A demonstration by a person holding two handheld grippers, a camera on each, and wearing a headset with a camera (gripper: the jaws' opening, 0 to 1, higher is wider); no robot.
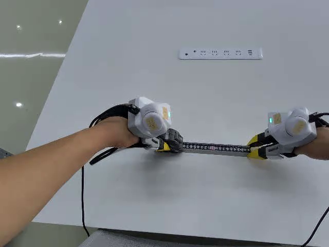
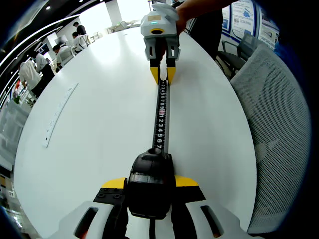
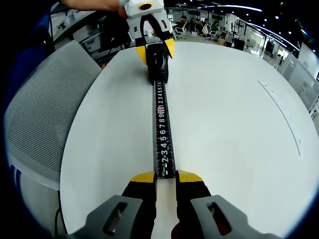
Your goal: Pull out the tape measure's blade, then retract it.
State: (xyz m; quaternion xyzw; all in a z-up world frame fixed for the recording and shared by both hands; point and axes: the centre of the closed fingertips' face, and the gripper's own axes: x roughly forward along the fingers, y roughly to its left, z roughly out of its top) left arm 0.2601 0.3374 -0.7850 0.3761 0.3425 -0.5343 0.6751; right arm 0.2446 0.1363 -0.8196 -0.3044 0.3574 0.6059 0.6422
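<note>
Tape measure (image 1: 174, 140) sits stretched out along the near edge of our white table (image 1: 154, 31). Wide open surface runs beyond it toward a power strip (image 1: 220, 53) well apart at the far side. A mesh chair (image 2: 279, 124) stands just off that near edge. Our left gripper (image 1: 163, 145) has its jaws clamped around the black case. Our right gripper (image 1: 255, 146) pinches the tip of the blade (image 1: 216, 147), which runs straight between them, low over the table.
</note>
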